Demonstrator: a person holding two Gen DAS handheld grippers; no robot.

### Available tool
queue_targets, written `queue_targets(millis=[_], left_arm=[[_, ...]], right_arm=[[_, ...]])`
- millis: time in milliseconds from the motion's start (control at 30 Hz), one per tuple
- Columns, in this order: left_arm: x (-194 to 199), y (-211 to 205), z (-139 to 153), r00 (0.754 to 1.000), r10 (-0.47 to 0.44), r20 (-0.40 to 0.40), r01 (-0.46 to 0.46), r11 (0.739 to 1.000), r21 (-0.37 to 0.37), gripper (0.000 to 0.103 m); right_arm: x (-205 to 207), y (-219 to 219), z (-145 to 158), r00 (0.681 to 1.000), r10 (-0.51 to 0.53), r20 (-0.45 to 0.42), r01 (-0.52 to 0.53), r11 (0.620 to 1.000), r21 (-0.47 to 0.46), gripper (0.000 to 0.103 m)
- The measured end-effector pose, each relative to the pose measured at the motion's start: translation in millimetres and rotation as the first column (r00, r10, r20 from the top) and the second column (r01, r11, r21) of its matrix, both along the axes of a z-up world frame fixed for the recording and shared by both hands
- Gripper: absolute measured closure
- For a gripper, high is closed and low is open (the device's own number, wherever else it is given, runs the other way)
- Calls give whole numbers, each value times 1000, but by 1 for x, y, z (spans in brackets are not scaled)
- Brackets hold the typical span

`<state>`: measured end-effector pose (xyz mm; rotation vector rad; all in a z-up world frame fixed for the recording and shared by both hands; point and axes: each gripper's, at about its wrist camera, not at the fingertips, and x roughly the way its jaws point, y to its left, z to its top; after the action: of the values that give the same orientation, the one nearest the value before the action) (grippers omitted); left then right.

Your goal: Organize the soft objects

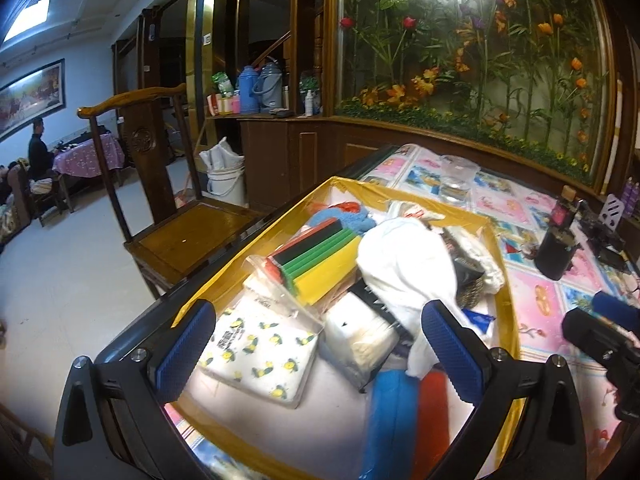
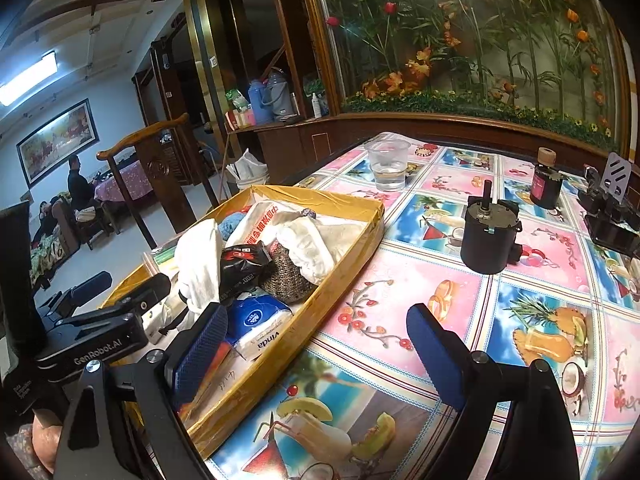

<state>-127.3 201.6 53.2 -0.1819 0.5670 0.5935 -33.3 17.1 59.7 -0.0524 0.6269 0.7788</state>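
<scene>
1. I'm looking into a home's living and dining room: carved wooden chair, framed painting on the wall.
2. Thermos flasks on a sideboard, fruit-print cloth on the counter.
3. A seated person at another table.

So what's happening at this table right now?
A person holds a gripper in each hand over a yellow-lined box crammed with soft things: a white cloth, tissue packs, a lemon-print pack. The left gripper and the right gripper are both open and empty. Nothing is picked up yet.
</scene>
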Motion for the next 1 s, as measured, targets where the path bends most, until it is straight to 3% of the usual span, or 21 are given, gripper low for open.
queue_targets(millis=[100,300,533,733,1000], left_arm=[[1,-1,-3,999,19,-35,-18,1000,17,0],[-2,1,-4,1000,-2,-25,2,1000,0,0],[8,-7,-4,992,22,-120,-12,996,86,0],[-2,-4,7,999,-36,-40,38,998,57,0],[4,4,0,996,-7,-87,11,999,46,0]], right_arm=[[-4,-1,2,1000,1,17,-1,1000,0,9],[-5,-4,4,1000,-1,20,1,1000,6,9],[-5,-3,3,1000,3,17,-3,1000,0,9],[-4,-2,2,1000,6,14,-6,1000,-5,9],[-4,-2,1,1000,7,10,-6,1000,-7,9]])
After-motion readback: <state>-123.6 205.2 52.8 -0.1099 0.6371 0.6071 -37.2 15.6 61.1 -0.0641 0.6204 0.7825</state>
